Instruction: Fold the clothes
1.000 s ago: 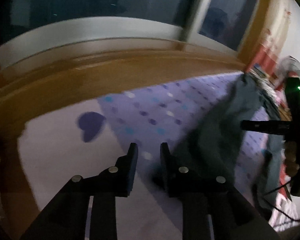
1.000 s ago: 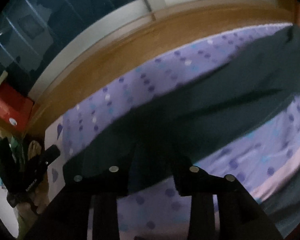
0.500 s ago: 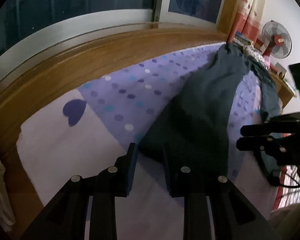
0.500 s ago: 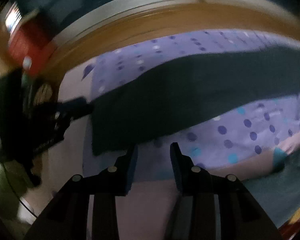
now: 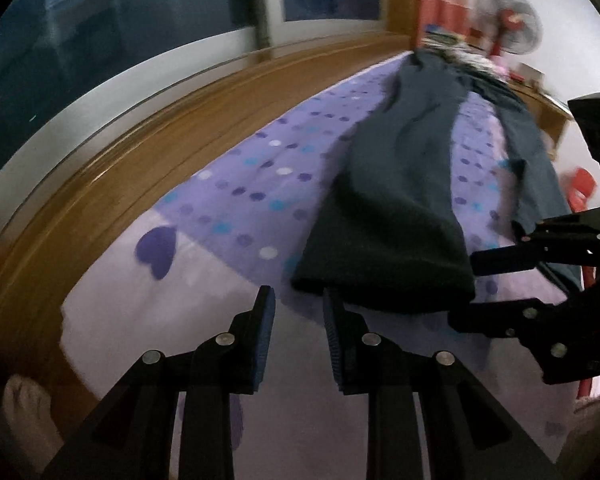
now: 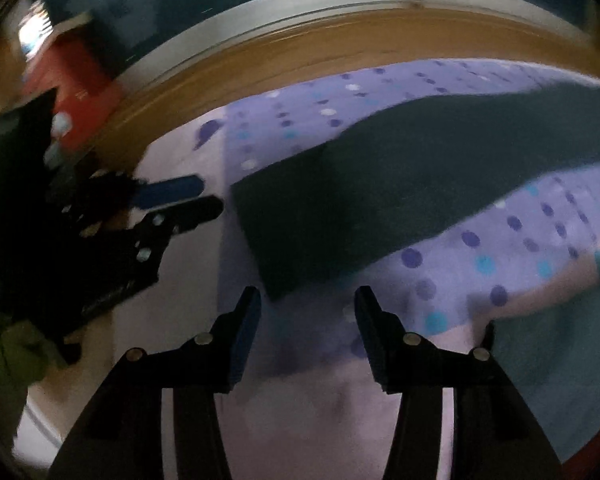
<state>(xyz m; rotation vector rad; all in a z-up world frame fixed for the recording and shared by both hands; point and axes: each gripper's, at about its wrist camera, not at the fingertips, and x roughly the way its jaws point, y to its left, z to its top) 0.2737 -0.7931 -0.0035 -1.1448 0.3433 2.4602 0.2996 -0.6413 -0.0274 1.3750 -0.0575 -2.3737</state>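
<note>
A pair of dark teal trousers [image 5: 396, 208] lies stretched along the purple dotted bedsheet [image 5: 240, 200], one leg end nearest me. My left gripper [image 5: 298, 300] hovers at that leg's near left corner, jaws narrowly open with only sheet between them. My right gripper [image 5: 462, 292] is at the same hem's right corner. In the right wrist view its jaws [image 6: 306, 296] are opening with nothing between them, and the trouser leg [image 6: 360, 200] ends just past the tips. The left gripper [image 6: 212, 195] shows at the left there.
A wooden ledge [image 5: 140, 152] and dark windows run along the bed's far side. A fan [image 5: 504, 16] stands at the far right. The second trouser leg [image 5: 532, 160] trails right. A bare foot [image 5: 24, 408] is at lower left, a red box [image 6: 80, 80] at upper left.
The right gripper, which had the dark fabric over its fingers, has let it go, drawn back and widened. The leg now lies flat on the sheet. The left view has rolled.
</note>
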